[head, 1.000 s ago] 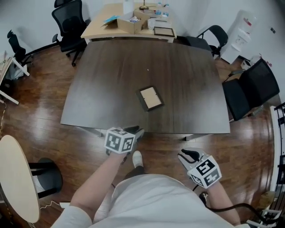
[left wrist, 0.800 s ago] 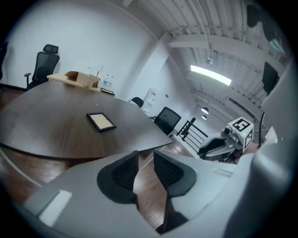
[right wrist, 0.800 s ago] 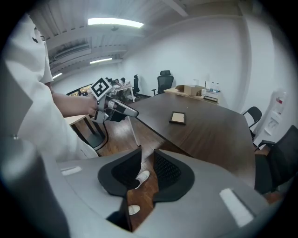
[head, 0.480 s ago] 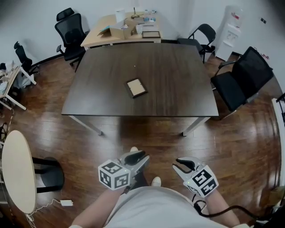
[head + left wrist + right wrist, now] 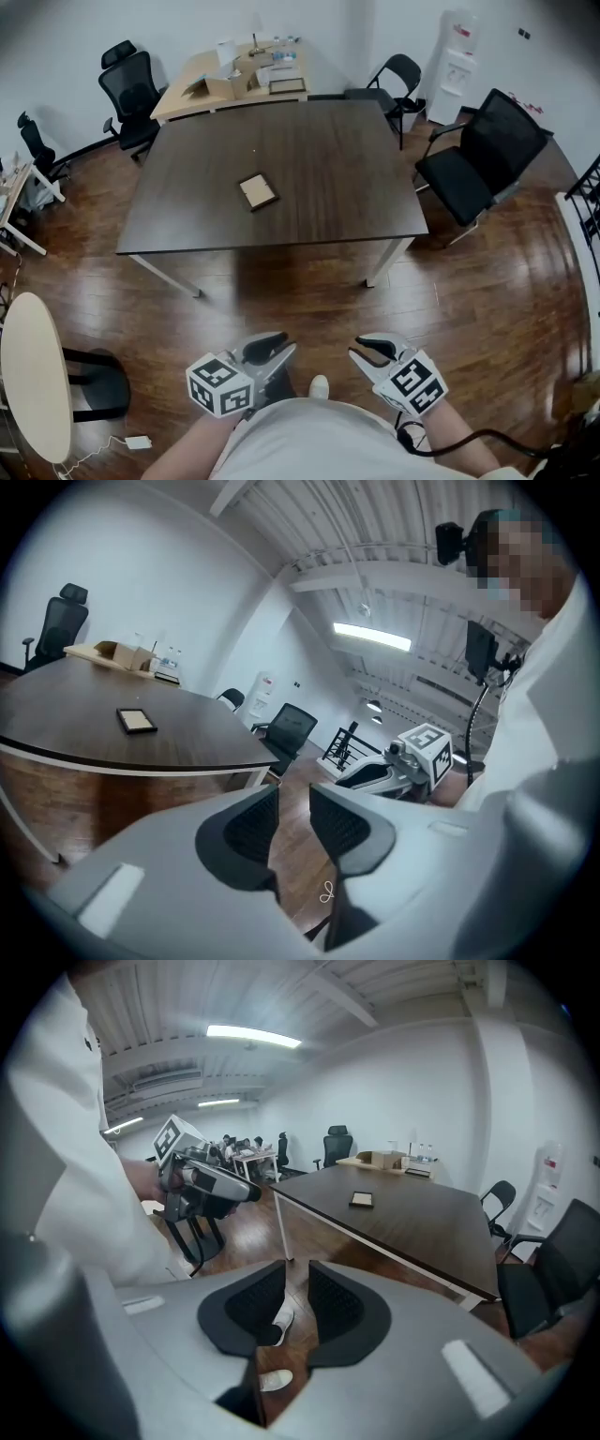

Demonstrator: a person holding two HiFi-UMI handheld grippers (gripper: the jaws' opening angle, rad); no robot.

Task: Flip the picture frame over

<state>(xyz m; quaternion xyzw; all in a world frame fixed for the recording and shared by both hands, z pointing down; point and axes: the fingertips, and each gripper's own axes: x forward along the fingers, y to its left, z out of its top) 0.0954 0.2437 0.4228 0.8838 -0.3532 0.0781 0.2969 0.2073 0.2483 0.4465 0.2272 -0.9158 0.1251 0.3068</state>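
Note:
The picture frame (image 5: 257, 191) lies flat on the dark wooden table (image 5: 328, 178), its dark border round a pale panel. It also shows small in the left gripper view (image 5: 137, 721) and the right gripper view (image 5: 362, 1200). Both grippers hang close to my body over the wooden floor, well short of the table's near edge. My left gripper (image 5: 272, 349) and my right gripper (image 5: 367, 349) point toward the table. In each gripper view the jaws stand a narrow gap apart with nothing between them, only floor showing through.
Black office chairs (image 5: 483, 150) stand at the table's right and far corner. A light wooden desk (image 5: 225, 80) with boxes sits behind the table. A pale round table (image 5: 33, 375) is at my left, a water dispenser (image 5: 457, 52) at the back right.
I have backed away from the table, which now sits farther off and smaller in view. Both grippers have drawn back toward my body and no longer reach the table's edge.

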